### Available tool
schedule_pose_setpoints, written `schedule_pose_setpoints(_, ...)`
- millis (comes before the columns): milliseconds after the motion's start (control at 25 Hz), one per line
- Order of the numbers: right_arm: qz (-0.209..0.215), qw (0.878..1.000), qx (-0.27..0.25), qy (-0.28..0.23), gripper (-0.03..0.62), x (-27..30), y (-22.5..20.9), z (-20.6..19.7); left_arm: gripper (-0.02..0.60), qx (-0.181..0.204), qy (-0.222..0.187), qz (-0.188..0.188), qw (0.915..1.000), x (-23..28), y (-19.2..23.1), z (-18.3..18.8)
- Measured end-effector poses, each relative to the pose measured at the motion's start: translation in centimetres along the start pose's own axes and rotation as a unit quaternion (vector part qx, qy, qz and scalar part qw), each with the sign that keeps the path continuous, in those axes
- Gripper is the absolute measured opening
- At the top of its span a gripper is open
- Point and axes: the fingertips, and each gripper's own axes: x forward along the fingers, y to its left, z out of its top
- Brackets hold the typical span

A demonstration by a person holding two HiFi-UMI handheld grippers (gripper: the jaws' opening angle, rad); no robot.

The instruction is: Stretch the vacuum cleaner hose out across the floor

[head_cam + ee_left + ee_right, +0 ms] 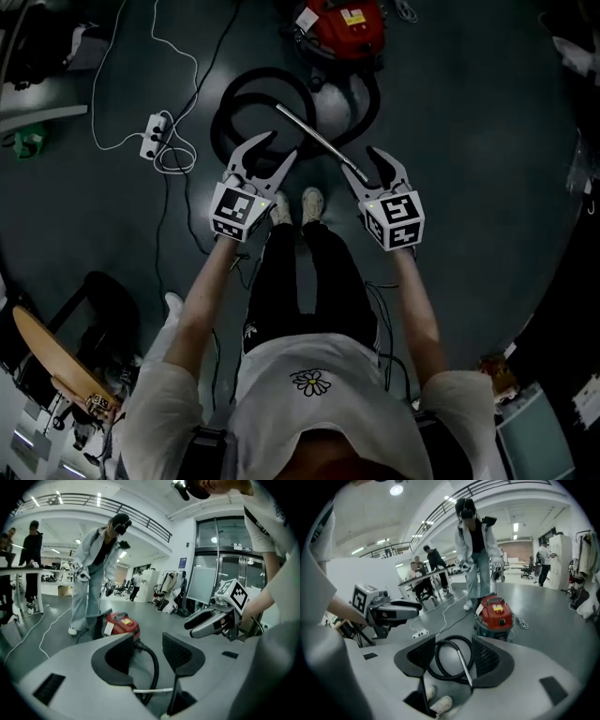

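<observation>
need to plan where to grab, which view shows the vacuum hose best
The head view: it looks down on nearly the whole coiled hose on the floor by the red vacuum cleaner. The right gripper view shows the coil beyond its jaws, which hide its sides. The left gripper view catches only one bend.

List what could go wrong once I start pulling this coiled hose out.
1. The hose lies in overlapping loops, attached to the red vacuum; pulling may tighten a kink or drag the vacuum.
2. The power strip and its white cable lie beside the coil and could snag.
3. A person stands just behind the vacuum.
</observation>
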Motion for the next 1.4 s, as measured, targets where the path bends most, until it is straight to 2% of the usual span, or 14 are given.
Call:
schedule_pose_setpoints(120,0.025,0.997,-0.03,0.068,0.232,11.3,-2.7,-8.3,0.176,-0.013,0.027,0.006,0.9995,6.5,5.1,-9.5)
schedule_pose_setpoints(280,0.045,0.986,-0.034,0.159,0.232,25.3,-6.0,-20.4,0.176,-0.01,0.055,-0.002,0.9984,13.0,9.1,-21.5)
schedule_pose_setpoints(400,0.039,0.973,-0.042,0.222,0.232,33.0,-8.9,-28.3,0.176,-0.018,0.088,-0.009,0.9959,16.3,10.9,-29.9)
schedule_pose_setpoints(480,0.039,0.961,-0.061,0.265,0.232,36.7,-10.2,-32.5,0.176,-0.031,0.101,-0.004,0.9944,17.5,12.1,-34.2)
schedule_pose_setpoints(640,0.05,0.939,-0.082,0.329,0.232,41.9,-11.5,-37.9,0.176,-0.042,0.111,0.009,0.9929,19.1,14.8,-39.4)
schedule_pose_setpoints(720,0.055,0.923,-0.082,0.373,0.232,43.3,-11.3,-40.4,0.176,-0.043,0.112,0.016,0.9926,20.0,16.1,-40.7)
schedule_pose_setpoints(760,0.051,0.909,-0.087,0.403,0.232,43.6,-11.4,-42.0,0.176,-0.045,0.111,0.019,0.9926,20.4,16.5,-41.1)
schedule_pose_setpoints(840,0.037,0.875,-0.108,0.47,0.231,43.6,-11.9,-45.1,0.176,-0.049,0.105,0.025,0.993,21.0,17.2,-41.1)
schedule_pose_setpoints(880,0.031,0.863,-0.12,0.489,0.214,43.5,-12.2,-45.8,0.176,-0.049,0.101,0.03,0.9932,21.2,17.5,-40.7)
schedule_pose_setpoints(920,0.023,0.86,-0.133,0.492,0.161,43.3,-12.6,-45.6,0.176,-0.047,0.097,0.035,0.9935,21.2,17.8,-40.1)
schedule_pose_setpoints(1080,-0.016,0.875,-0.19,0.444,0.158,41.3,-13.1,-40.6,0.176,-0.033,0.093,0.052,0.9937,18.7,18.4,-36.2)
schedule_pose_setpoints(1200,-0.035,0.874,-0.244,0.418,0.158,38.3,-13.4,-34.2,0.176,-0.007,0.1,0.056,0.9934,15.4,17.8,-31.8)
schedule_pose_setpoints(1320,-0.054,0.859,-0.336,0.382,0.158,35.1,-13.2,-26.1,0.176,0.021,0.106,0.057,0.9926,12.0,17.0,-26.8)
schedule_pose_setpoints(1400,-0.065,0.834,-0.417,0.355,0.158,32.5,-12.6,-20.2,0.176,0.037,0.108,0.059,0.9918,9.9,16.4,-23.4)
